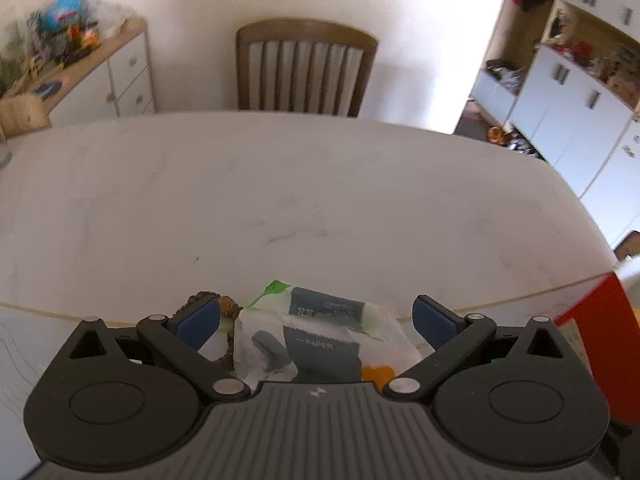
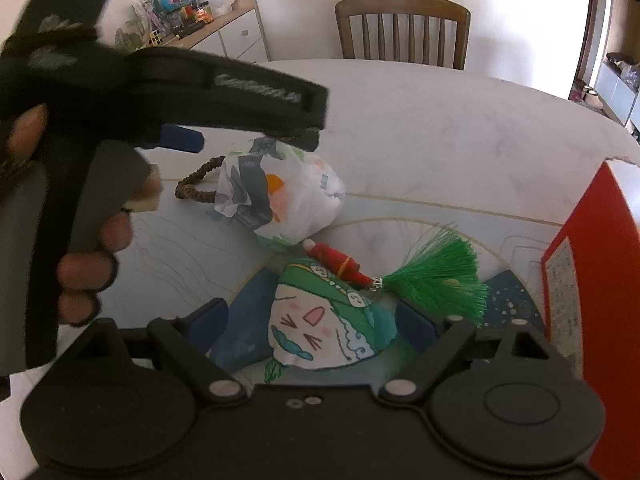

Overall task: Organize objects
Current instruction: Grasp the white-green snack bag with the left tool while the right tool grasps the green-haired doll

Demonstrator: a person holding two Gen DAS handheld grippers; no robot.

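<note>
Your left tool (image 1: 316,320) hangs wide over the crumpled bag (image 1: 320,336), ready to grab, and your right tool (image 2: 316,332) is spread, empty, around the cat drawing (image 2: 320,328) at 6 o'clock.

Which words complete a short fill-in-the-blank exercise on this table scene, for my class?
1. The tassel beside the red ornament is coloured ____.
2. Behind the far edge of the table stands a wooden ____.
3. The crumpled plastic bag lies between the open fingers of the ____ gripper.
4. The right gripper hovers over a drawing of a ____ face.

Missing words: green; chair; left; cat
</note>
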